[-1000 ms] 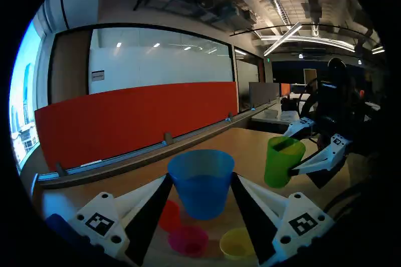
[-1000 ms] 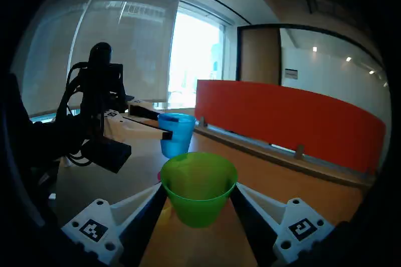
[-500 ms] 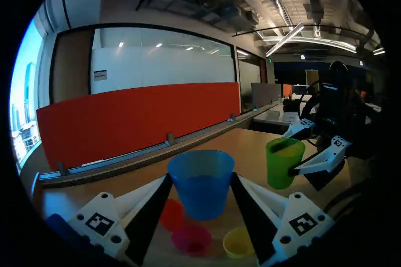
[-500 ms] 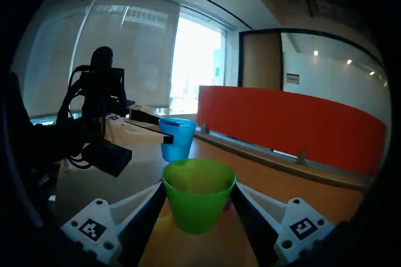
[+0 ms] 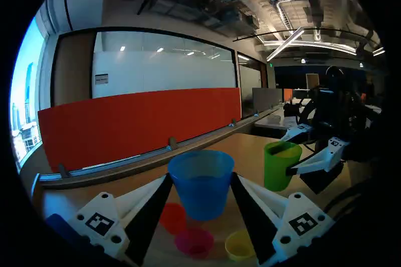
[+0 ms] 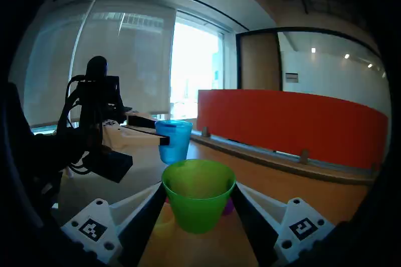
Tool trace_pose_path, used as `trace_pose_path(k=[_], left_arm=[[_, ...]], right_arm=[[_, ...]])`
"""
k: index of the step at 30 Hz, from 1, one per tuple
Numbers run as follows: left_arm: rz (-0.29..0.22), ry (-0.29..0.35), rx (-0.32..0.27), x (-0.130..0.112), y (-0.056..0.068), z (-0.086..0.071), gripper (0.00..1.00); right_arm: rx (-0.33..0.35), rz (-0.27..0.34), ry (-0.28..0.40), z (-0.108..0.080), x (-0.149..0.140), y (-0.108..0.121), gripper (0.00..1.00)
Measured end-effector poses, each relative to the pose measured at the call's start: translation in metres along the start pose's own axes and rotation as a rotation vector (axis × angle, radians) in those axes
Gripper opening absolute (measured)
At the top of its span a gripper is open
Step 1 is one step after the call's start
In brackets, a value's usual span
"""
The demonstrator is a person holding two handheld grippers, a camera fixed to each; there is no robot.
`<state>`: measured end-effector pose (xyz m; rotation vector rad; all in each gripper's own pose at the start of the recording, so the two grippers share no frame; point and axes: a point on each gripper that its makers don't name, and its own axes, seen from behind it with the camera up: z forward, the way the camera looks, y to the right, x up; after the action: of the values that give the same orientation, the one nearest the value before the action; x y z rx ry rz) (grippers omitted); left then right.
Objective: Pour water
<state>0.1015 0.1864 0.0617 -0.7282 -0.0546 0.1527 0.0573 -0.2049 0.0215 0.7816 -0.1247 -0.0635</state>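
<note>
My left gripper [image 5: 200,194] is shut on an upright blue cup [image 5: 201,182], held above the wooden table [image 5: 240,149]; the same blue cup [image 6: 173,140] appears farther off in the right gripper view, pinched by that gripper [image 6: 161,139]. My right gripper [image 6: 199,201] is shut on an upright green cup [image 6: 198,194], which looks empty inside. In the left gripper view the green cup [image 5: 280,164] hangs to the right in the other gripper [image 5: 288,164]. The two cups are apart, both raised over the table.
Three small cups sit on the table below the blue one: red [image 5: 173,217], pink [image 5: 194,242] and yellow [image 5: 239,245]. An orange partition [image 5: 140,121] runs along the table's far edge. A dark sleeve [image 6: 30,152] holds the left gripper.
Both held cups have risen slightly and stay upright; the small cups on the table sit lower in the left gripper view. The grips are unchanged.
</note>
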Motion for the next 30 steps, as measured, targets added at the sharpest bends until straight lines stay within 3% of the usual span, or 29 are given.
trace_pose_path(k=[15, 30], left_arm=[[0.054, 0.087, -0.002, 0.025, -0.005, -0.002, 0.84], [0.178, 0.112, 0.009, 0.041, -0.005, -0.005, 0.84]], right_arm=[[0.03, 0.01, 0.003, 0.008, 0.001, -0.005, 0.9], [0.062, 0.0, -0.008, 0.019, -0.003, -0.013, 0.9]])
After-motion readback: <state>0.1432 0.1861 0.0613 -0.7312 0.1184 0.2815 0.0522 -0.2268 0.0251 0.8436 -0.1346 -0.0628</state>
